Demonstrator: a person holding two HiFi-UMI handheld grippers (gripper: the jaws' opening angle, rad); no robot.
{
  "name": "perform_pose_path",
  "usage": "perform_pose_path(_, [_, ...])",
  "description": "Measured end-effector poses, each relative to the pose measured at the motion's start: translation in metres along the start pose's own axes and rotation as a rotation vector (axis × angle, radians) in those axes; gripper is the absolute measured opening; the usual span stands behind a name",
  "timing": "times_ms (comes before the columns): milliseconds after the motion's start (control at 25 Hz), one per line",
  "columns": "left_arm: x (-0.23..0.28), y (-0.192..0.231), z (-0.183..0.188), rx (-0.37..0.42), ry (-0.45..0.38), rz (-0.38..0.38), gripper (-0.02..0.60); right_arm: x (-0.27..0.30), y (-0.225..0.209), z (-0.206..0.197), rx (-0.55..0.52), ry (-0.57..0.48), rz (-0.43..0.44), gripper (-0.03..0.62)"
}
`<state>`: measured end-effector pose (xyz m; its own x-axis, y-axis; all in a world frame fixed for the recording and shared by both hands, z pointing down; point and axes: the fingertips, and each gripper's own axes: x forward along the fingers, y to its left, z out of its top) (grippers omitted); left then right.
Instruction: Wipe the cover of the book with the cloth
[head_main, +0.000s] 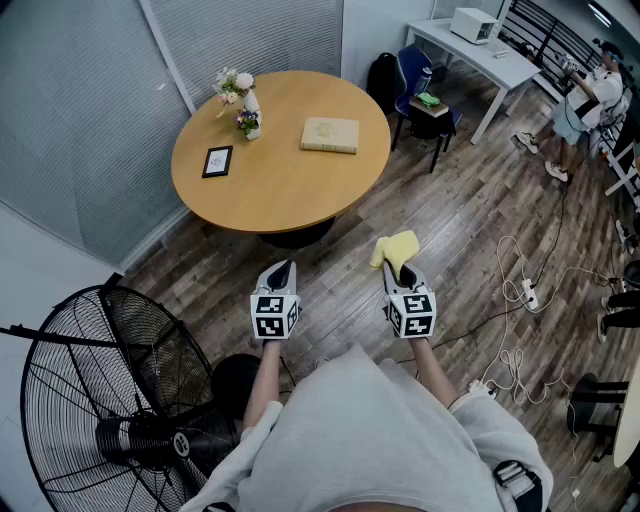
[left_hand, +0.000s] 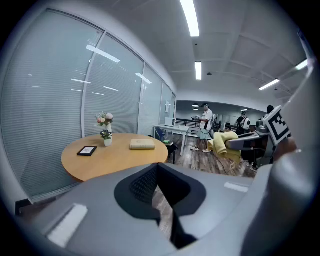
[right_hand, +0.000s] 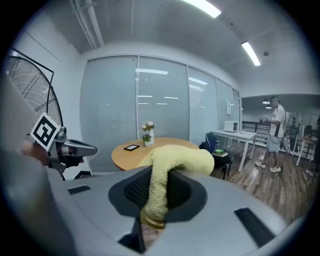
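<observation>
While my right gripper (head_main: 398, 270) is clenched on the yellow cloth (head_main: 394, 247) and my left gripper (head_main: 283, 268) is closed on nothing, the book (head_main: 330, 134) lies well apart on the round wooden table (head_main: 270, 205), upper middle of the head view. Only one fold looks pinched (the rest bunches above the jaws), so I judge it could slip free under wiping pressure. With nothing steadying the book, a stroke could shove it toward the flower vase (head_main: 249, 103).
</observation>
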<state>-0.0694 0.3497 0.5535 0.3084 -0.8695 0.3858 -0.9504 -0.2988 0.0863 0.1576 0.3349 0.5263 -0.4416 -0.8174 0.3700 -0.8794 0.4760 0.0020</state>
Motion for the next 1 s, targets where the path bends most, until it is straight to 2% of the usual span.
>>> perform_pose_path(640, [0.007,0.019,0.002,-0.005,0.003,-0.024,0.006,0.014,0.014,0.01,-0.009,0.005,-0.013,0.061])
perform_pose_path(1000, [0.007,0.027,-0.007,-0.008,0.005,-0.057,0.006,0.017,0.03,0.007,0.035,-0.007,-0.025,0.062])
